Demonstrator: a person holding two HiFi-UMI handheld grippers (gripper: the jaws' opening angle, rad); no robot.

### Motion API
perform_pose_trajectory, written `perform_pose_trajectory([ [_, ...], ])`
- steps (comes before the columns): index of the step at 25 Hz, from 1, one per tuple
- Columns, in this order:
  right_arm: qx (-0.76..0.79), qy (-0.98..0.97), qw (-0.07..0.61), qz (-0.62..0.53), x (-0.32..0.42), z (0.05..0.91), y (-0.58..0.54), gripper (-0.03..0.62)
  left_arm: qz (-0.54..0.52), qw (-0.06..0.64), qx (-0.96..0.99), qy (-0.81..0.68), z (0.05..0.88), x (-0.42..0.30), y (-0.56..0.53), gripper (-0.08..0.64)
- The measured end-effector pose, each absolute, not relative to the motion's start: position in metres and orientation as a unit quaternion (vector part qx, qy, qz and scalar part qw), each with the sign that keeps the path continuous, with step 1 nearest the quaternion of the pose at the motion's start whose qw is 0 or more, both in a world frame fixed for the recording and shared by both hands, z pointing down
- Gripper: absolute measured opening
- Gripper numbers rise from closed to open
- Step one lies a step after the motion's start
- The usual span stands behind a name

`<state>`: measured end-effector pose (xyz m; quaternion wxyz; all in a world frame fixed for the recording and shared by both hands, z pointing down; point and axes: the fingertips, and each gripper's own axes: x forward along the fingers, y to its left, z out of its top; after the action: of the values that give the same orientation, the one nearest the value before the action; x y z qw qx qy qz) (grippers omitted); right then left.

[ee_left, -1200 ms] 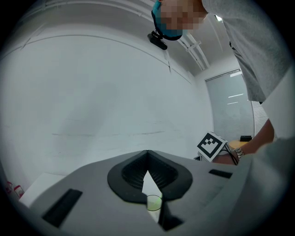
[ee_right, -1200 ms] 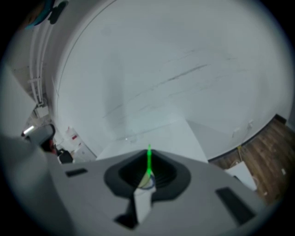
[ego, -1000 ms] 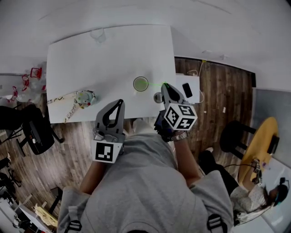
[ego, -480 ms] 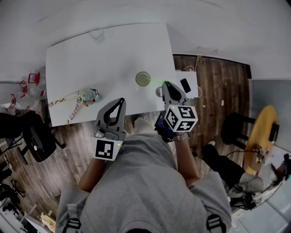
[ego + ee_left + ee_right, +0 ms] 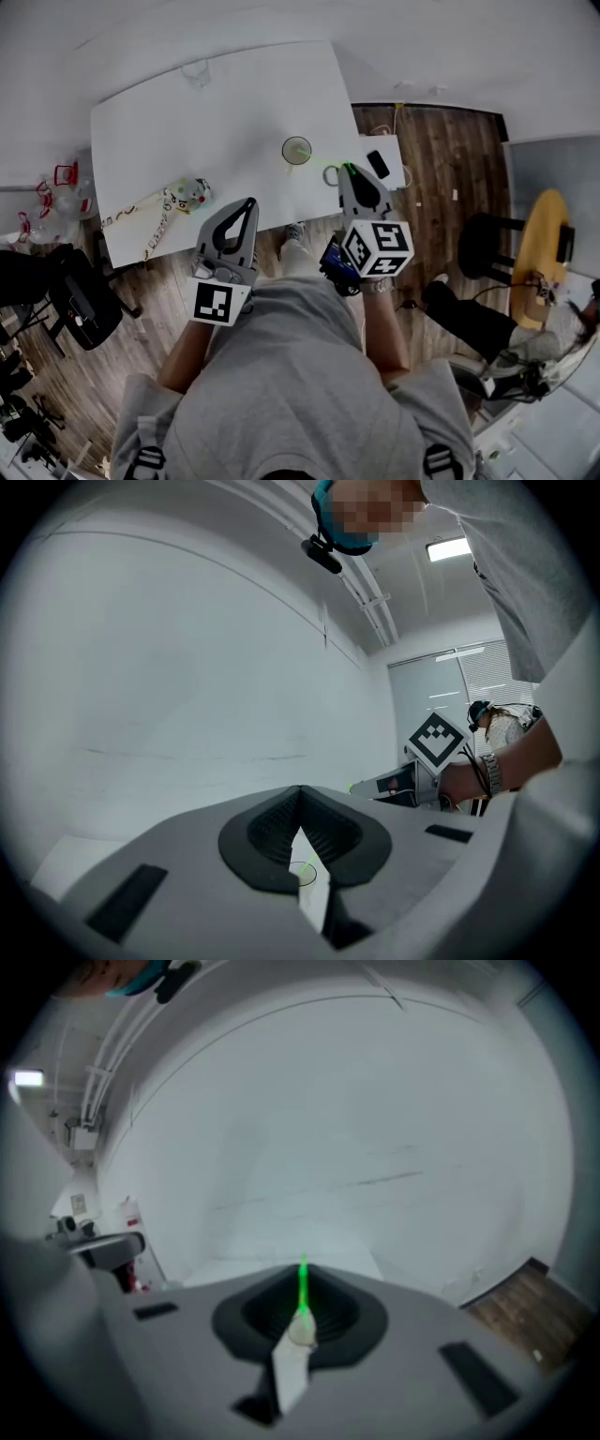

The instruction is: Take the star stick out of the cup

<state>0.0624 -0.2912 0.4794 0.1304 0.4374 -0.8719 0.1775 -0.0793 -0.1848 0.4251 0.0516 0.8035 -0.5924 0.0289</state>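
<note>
Green star stick (image 5: 303, 1293) in closed right gripper (image 5: 349, 172); cup (image 5: 297, 150) clear only from head view; left gripper (image 5: 300, 799) closed, empty.

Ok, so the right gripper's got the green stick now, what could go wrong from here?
1. The right gripper pinches the thin star stick near one end only, so it could swivel or slip out.
2. The cup stands unheld; the left gripper is shut, empty and short of it. If the stick's far end catches the rim, the cup might tip.
</note>
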Motion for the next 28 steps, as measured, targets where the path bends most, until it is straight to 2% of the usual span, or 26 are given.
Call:
perform_pose_trajectory([
  [13, 0.503, -0.847, 0.085, 0.149, 0.082, 0.429, -0.229, 0.046, 0.02, 0.038, 0.841, -0.539, 0.418, -0.082, -0.155, 0.034],
  [28, 0.546, -0.82, 0.079, 0.152, 0.081, 0.436, -0.135, 0.046, 0.02, 0.029, 0.869, -0.494, 0.423, -0.092, -0.104, 0.034],
])
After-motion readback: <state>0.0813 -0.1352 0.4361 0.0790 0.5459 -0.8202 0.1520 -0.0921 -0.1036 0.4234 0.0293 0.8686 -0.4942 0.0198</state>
